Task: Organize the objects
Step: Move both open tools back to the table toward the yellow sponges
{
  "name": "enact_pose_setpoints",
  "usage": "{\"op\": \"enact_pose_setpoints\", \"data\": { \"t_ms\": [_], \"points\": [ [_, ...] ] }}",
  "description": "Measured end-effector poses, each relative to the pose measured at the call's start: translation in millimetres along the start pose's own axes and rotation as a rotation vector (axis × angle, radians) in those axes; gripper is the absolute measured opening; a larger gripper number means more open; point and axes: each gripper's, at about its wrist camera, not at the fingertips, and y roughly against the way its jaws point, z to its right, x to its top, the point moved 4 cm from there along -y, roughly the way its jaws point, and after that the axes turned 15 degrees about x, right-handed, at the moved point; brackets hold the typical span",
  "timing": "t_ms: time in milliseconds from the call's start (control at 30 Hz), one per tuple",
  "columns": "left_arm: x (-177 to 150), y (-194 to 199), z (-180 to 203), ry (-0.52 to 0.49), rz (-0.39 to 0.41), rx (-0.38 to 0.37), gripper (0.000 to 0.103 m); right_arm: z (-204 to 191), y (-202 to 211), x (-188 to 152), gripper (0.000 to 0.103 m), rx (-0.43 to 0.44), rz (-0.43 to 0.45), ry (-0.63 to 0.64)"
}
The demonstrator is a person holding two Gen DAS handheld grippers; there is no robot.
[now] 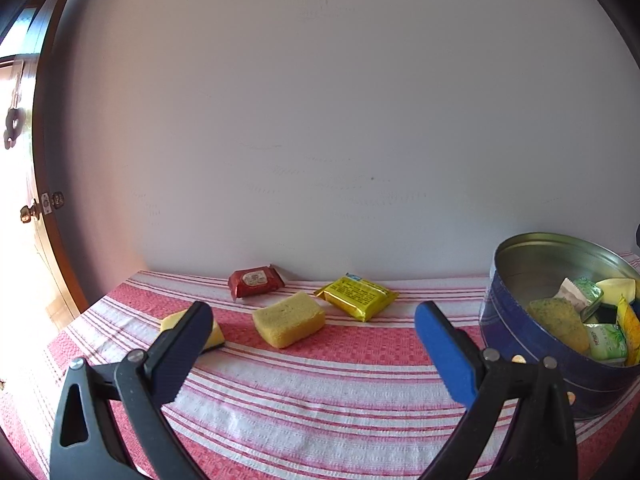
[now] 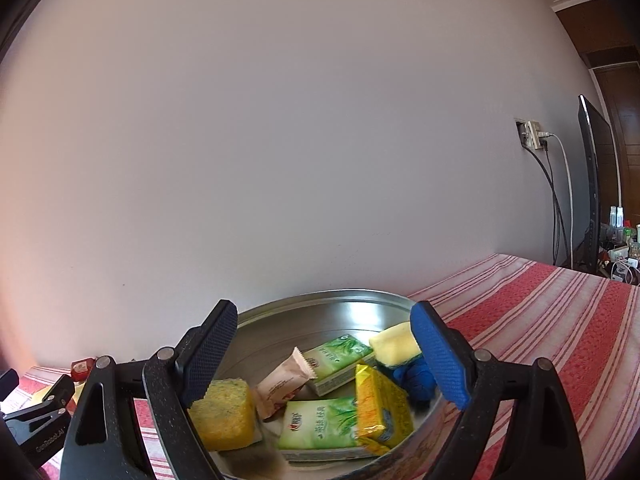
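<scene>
**Both grippers gaping over the striped cloth**

The left gripper [image 1: 312,332] is hanging wide open and empty at lower centre, framing one yellow sponge [image 1: 289,319] lying lengthwise toward upper right. The right gripper [image 2: 324,344], equally wide and empty, is hovering over the tin [image 2: 280,312]; only its view is showing two green tissue packs [image 2: 320,424].

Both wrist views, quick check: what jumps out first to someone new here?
The round blue metal tin, crammed with green tissue packs, sponges and snack packets, sits under the open right tongs. On the red-and-white striped cloth, a yellow sponge lies ahead of the open left tongs.
</scene>
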Motion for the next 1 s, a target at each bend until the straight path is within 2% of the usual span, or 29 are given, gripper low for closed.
{"op": "enact_pose_setpoints", "data": {
  "t_ms": [267,500,667,800,1000],
  "points": [
    [-1,-41,-55,0.04,-0.043,0.064,0.102,-63,-26,-18,0.09,0.103,-0.07,0.014],
    [-6,-86,-93,0.102,-0.154,0.106,0.102,-111,-51,-34,0.09,0.174,-0.155,0.045],
    [-13,-118,-97,0.095,-0.26,0.114,0.102,-139,-70,-44,0.09,0.212,-0.205,0.06],
    [-22,-146,-95,0.076,-0.363,0.119,0.099,-161,-88,-54,0.09,0.248,-0.278,0.073],
    [-31,-175,-96,0.069,-0.468,0.093,0.096,-176,-119,-67,0.09,0.28,-0.376,0.02]
  ]
}}
